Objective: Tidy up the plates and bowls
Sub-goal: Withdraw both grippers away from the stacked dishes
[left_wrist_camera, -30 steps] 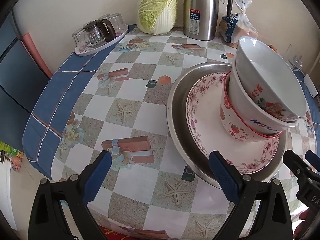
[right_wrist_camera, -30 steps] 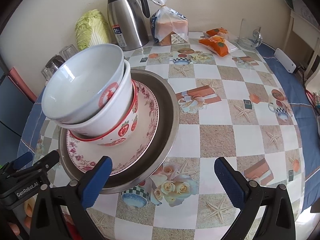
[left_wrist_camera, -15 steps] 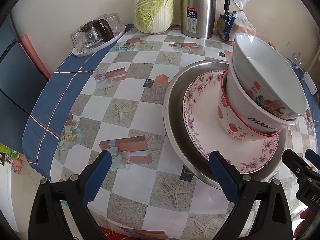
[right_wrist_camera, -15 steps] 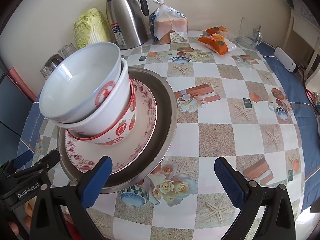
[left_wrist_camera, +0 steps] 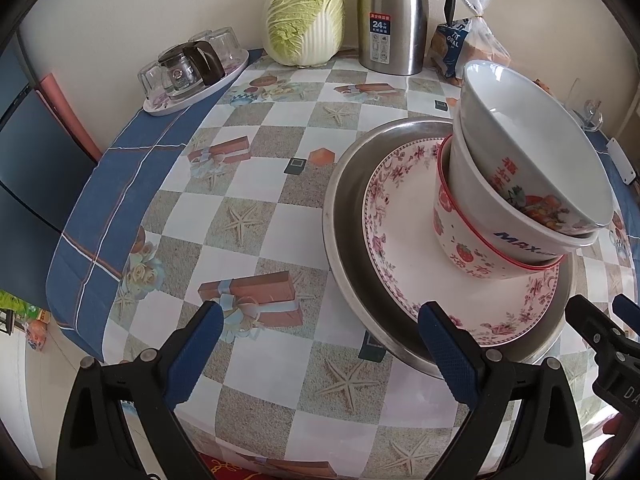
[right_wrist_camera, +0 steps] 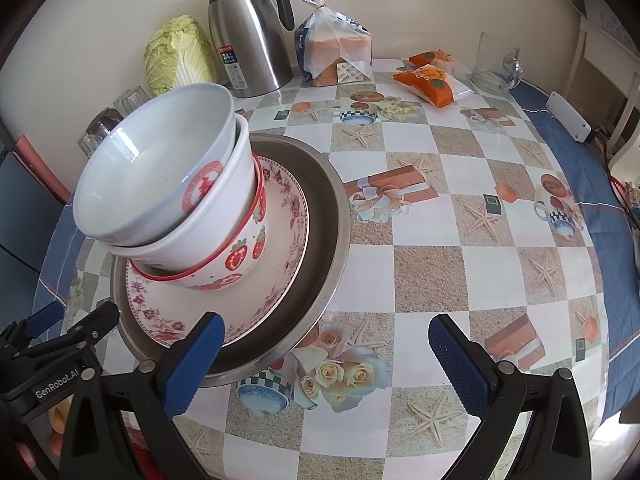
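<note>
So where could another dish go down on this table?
Bare cloth lies left of the metal basin, toward the glass tray, and right of it before the orange packets. The back edge is crowded: cabbage, kettle, bread bag.

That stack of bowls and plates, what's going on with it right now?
Nothing is held. The left gripper and the right gripper are both open, at the near edge of the table. Between them sits the stack: metal basin, floral plate, strawberry bowl, then two white bowls nested on top, leaning. The stacking looks done.
</note>
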